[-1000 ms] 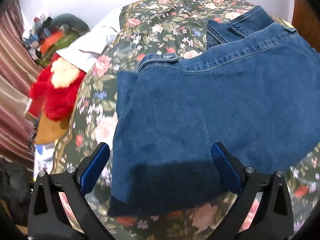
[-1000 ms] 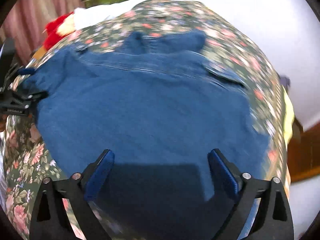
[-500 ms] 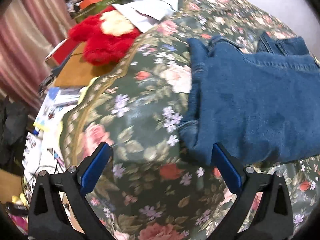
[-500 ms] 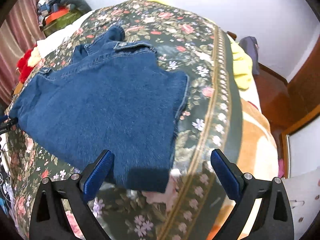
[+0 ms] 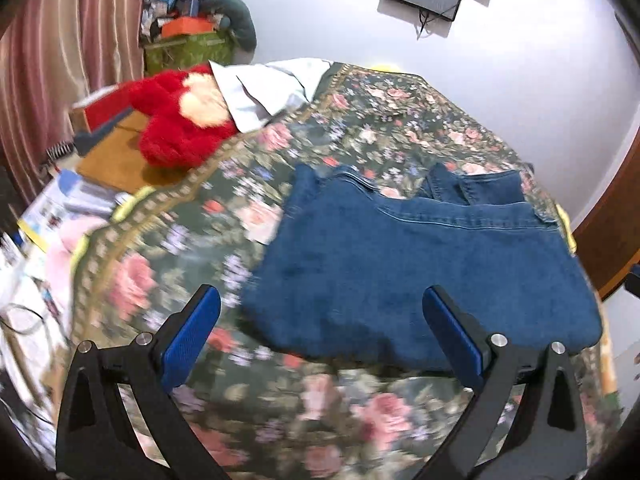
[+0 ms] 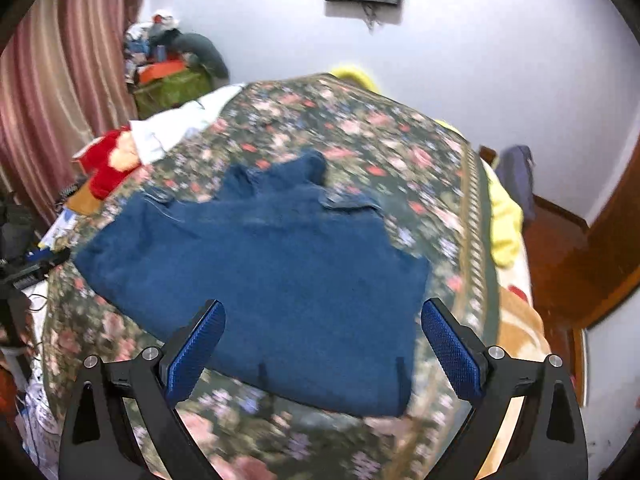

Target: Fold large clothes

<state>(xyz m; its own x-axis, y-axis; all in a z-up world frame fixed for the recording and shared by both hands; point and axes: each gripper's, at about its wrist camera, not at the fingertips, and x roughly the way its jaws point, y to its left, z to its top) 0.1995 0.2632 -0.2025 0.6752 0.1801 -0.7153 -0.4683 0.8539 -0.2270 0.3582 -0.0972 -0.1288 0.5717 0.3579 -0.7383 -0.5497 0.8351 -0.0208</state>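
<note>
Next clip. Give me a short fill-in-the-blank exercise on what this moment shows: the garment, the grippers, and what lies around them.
1. The denim garment lies on a bedspread with a ____ print.
2. The left gripper and the right gripper both have their jaws ____.
3. The plush toy at the bed's edge is mostly ____.
4. Neither gripper holds the ____.

Missing words: floral; open; red; garment

jacket [image 5: 420, 264]: matt blue denim | bedspread [image 5: 360, 128]: floral cloth | toy [image 5: 180, 128]: red plush
</note>
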